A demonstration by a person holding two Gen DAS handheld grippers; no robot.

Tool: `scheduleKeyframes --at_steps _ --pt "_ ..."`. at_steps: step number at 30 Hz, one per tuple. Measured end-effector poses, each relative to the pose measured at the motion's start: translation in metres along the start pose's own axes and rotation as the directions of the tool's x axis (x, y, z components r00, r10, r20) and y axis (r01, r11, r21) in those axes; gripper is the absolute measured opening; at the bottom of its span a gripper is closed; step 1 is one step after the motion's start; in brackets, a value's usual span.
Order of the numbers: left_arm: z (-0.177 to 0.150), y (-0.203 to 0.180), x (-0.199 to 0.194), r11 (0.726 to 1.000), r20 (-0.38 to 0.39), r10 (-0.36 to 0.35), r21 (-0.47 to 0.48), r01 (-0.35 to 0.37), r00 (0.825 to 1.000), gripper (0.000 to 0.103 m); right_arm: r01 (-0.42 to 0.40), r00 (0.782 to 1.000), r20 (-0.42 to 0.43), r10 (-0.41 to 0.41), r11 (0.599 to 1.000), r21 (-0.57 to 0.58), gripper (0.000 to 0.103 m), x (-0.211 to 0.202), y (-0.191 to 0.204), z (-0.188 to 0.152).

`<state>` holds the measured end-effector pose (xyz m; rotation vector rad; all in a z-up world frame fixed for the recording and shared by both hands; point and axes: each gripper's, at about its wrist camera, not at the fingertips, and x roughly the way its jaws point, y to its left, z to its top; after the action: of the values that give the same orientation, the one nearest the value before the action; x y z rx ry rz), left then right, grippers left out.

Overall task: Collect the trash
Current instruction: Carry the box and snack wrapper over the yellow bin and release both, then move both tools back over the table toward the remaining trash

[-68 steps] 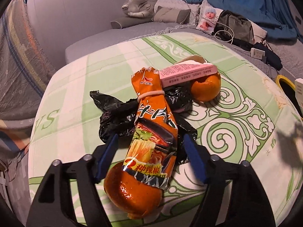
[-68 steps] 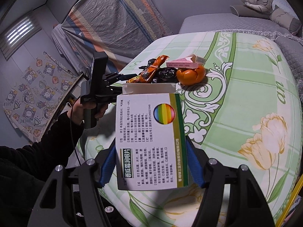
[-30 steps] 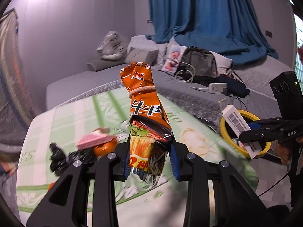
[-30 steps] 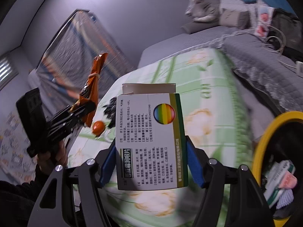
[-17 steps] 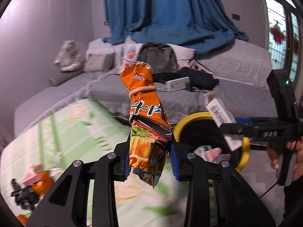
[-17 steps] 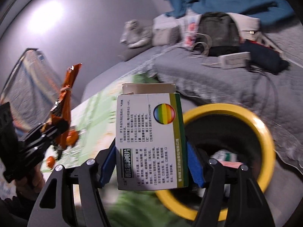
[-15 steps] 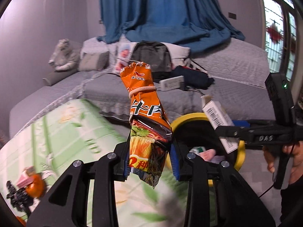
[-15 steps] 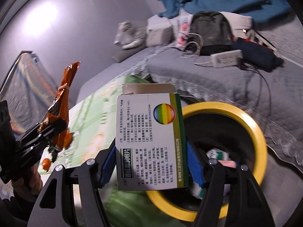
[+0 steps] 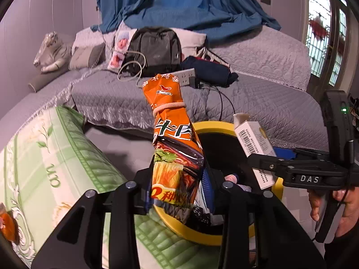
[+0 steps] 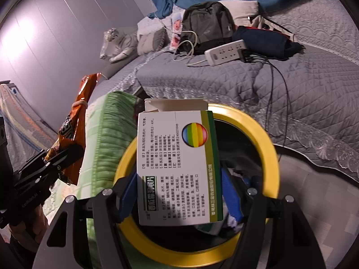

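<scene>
Two big beds fill my view: the grey quilted bed (image 9: 258, 98) at the back, carrying a dark backpack (image 9: 154, 51) and a white power strip (image 10: 226, 52), and the green floral mattress (image 9: 44, 170) on my left side. Between them, on the floor, stands the yellow-rimmed trash bin (image 10: 271, 154), with bits of rubbish lying inside it. My left gripper (image 9: 178, 190) has its jaws pinched on the lower end of an orange noodle packet (image 9: 172, 139), which stands upright with a rubber band round its neck, its bottom over the near rim of the bin. My right gripper (image 10: 179, 197) has its jaws clamped on the two sides of a white and green medicine box (image 10: 177, 168), top flap open, held directly above the bin's mouth. An orange peel (image 9: 6, 226) lies at the mattress's far left edge.
</scene>
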<state>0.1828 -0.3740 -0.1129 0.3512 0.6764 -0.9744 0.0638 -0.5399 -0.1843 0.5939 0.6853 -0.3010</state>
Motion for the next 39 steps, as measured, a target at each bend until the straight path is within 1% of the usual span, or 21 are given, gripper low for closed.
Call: scheduleKeyframes --at_steps 1,2,3,5,6,7,11,15,18,21,23,24,25,26,28,29,30,32,34,35,39 --pt "-0.001 0.001 0.002 1.000 -0.006 -0.010 -0.013 0.010 1.000 0.041 0.007 1.000 -0.003 -0.007 1.000 0.007 0.063 0.002 -0.004 0.001" --pt "-0.002 0.005 0.005 0.999 -0.015 -0.022 -0.047 0.021 1.000 0.054 0.009 1.000 -0.007 -0.009 1.000 0.013 0.063 0.002 -0.006 0.001" --pt "-0.003 0.008 0.005 0.997 -0.017 -0.029 -0.073 0.028 0.999 0.074 0.009 1.000 -0.009 -0.009 1.000 0.023 0.064 0.002 -0.009 0.001" --pt "-0.005 0.017 0.001 0.991 0.002 -0.036 -0.126 0.036 0.999 0.086 0.027 1.000 -0.008 -0.027 0.999 0.039 0.073 0.002 -0.015 0.002" --pt "-0.006 0.021 -0.003 0.990 0.013 -0.029 -0.141 0.031 0.999 0.088 0.039 0.999 0.000 -0.039 0.998 0.042 0.079 0.001 -0.016 0.002" --pt "-0.007 0.024 -0.006 0.988 0.019 -0.024 -0.150 0.026 1.000 0.091 0.053 0.999 0.009 -0.053 0.998 0.046 0.080 -0.001 -0.017 0.003" --pt "-0.010 0.048 -0.028 0.975 0.059 0.038 -0.221 -0.024 0.998 0.094 0.055 0.998 0.033 -0.057 0.997 0.045 0.080 -0.009 -0.017 0.005" --pt "-0.016 0.078 -0.063 0.954 0.105 0.115 -0.288 -0.080 0.988 0.094 0.013 0.999 0.042 -0.012 1.000 -0.028 0.080 -0.016 0.009 0.009" --pt "-0.028 0.101 -0.103 0.936 0.149 0.192 -0.325 -0.135 0.970 0.095 -0.053 0.998 0.026 0.057 0.990 -0.130 0.080 -0.017 0.052 0.014" --pt "-0.049 0.124 -0.147 0.919 0.190 0.296 -0.324 -0.224 0.936 0.095 -0.172 0.985 -0.037 0.168 0.949 -0.263 0.080 -0.009 0.117 0.016" --pt "-0.072 0.141 -0.178 0.900 0.201 0.371 -0.316 -0.299 0.906 0.095 -0.257 0.966 -0.101 0.237 0.902 -0.347 0.080 0.001 0.166 0.013" --pt "-0.084 0.150 -0.192 0.887 0.200 0.409 -0.314 -0.337 0.890 0.095 -0.303 0.953 -0.144 0.268 0.866 -0.398 0.080 0.008 0.196 0.011" --pt "-0.102 0.162 -0.209 0.865 0.189 0.463 -0.312 -0.394 0.866 0.095 -0.341 0.940 -0.185 0.287 0.823 -0.455 0.080 0.015 0.227 0.007" --pt "-0.113 0.169 -0.219 0.849 0.177 0.493 -0.314 -0.426 0.852 0.095 -0.366 0.930 -0.216 0.296 0.786 -0.499 0.080 0.019 0.250 0.004" --pt "-0.143 0.189 -0.240 0.807 0.131 0.551 -0.337 -0.486 0.824 0.095 -0.418 0.908 -0.294 0.297 0.662 -0.622 0.080 0.033 0.314 -0.009" --pt "-0.165 0.205 -0.254 0.777 0.092 0.576 -0.368 -0.510 0.812 0.095 -0.441 0.897 -0.330 0.293 0.609 -0.659 0.080 0.038 0.337 -0.014" --pt "-0.180 0.215 -0.264 0.760 0.072 0.585 -0.394 -0.516 0.807 0.095 -0.477 0.879 -0.382 0.285 0.532 -0.699 0.080 0.045 0.366 -0.022" --pt "-0.208 0.235 -0.284 0.729 0.037 0.592 -0.452 -0.514 0.805 0.095 -0.520 0.854 -0.454 0.254 0.402 -0.754 0.080 0.055 0.412 -0.033" --pt "-0.235 0.253 -0.302 0.697 0.020 0.599 -0.504 -0.510 0.800 0.095 -0.528 0.849 -0.489 0.199 0.277 -0.803 0.080 0.068 0.458 -0.040" --pt "-0.244 0.261 -0.310 0.681 0.016 0.611 -0.520 -0.515 0.792 0.095 -0.540 0.841 -0.508 0.183 0.241 -0.807 0.080 0.075 0.473 -0.040" --pt "-0.269 0.275 -0.323 0.658 0.020 0.627 -0.549 -0.516 0.779 0.095 -0.603 0.797 -0.600 0.068 0.080 -0.793 0.080 0.111 0.535 -0.051"
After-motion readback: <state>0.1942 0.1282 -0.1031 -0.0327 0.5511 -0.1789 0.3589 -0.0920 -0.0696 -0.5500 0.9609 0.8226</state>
